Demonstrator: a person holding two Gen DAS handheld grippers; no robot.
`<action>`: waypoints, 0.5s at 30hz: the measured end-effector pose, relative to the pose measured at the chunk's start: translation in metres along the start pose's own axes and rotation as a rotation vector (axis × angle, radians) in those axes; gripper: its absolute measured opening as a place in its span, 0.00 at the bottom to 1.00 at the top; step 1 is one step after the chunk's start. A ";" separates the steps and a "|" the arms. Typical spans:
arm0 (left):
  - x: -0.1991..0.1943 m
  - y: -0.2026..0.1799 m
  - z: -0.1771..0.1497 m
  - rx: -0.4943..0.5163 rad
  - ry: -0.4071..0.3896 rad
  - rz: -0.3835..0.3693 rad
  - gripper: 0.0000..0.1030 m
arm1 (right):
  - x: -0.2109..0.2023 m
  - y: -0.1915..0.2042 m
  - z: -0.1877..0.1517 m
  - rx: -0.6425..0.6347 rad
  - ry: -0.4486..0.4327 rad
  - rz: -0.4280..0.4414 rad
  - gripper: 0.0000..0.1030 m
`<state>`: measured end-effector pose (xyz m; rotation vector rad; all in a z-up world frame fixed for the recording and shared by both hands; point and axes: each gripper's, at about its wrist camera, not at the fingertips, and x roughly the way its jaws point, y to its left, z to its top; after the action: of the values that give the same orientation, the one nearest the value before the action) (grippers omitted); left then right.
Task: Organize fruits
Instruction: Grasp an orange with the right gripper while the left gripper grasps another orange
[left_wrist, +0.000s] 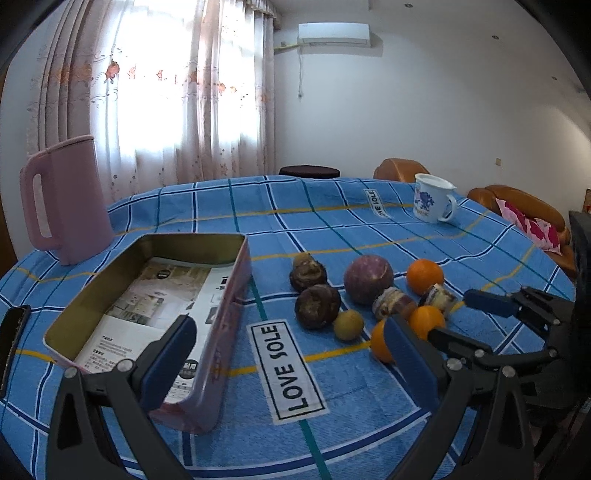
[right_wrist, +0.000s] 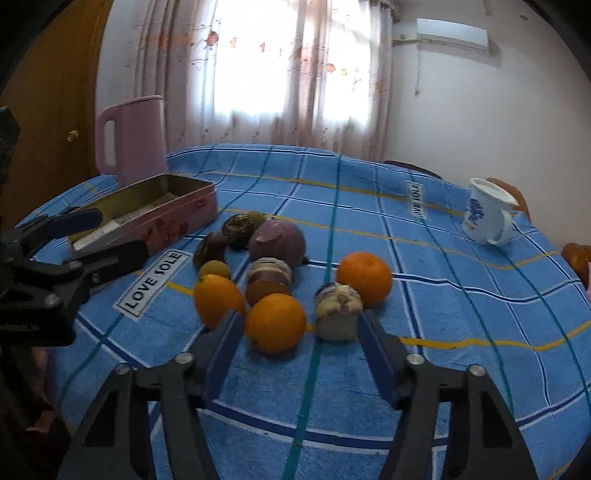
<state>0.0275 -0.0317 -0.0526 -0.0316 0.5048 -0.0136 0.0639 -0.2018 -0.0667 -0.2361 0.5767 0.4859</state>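
Observation:
Several fruits lie in a cluster on the blue checked tablecloth (left_wrist: 332, 229): oranges (right_wrist: 275, 322), a large purple fruit (right_wrist: 277, 240), dark brown fruits (left_wrist: 317, 305) and a small yellow one (left_wrist: 348, 325). A pink tin box (left_wrist: 225, 343), open, with a leaflet inside, lies left of them. My left gripper (left_wrist: 288, 354) is open and empty, above the cloth between the tin and the fruits. My right gripper (right_wrist: 301, 332) is open and empty, its fingers on either side of the nearest orange and a pale peeled fruit (right_wrist: 338, 310), just short of them.
A pink jug (left_wrist: 66, 199) stands behind the tin. A white enamel mug (left_wrist: 432, 197) with a blue print stands at the far right. Orange chairs (left_wrist: 517, 199) stand beyond the table edge. A dark object (left_wrist: 13, 332) lies at the left edge.

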 end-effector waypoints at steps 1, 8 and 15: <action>0.000 0.000 0.000 0.001 0.001 -0.003 1.00 | 0.002 0.002 0.001 -0.012 0.006 0.007 0.56; 0.002 -0.004 0.000 0.012 0.010 -0.025 1.00 | 0.023 0.009 0.001 -0.047 0.129 0.038 0.47; 0.005 -0.014 0.002 0.030 0.031 -0.080 0.99 | 0.011 -0.002 -0.001 0.018 0.061 0.059 0.37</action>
<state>0.0324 -0.0458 -0.0530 -0.0227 0.5336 -0.1004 0.0724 -0.1999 -0.0732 -0.2177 0.6492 0.5321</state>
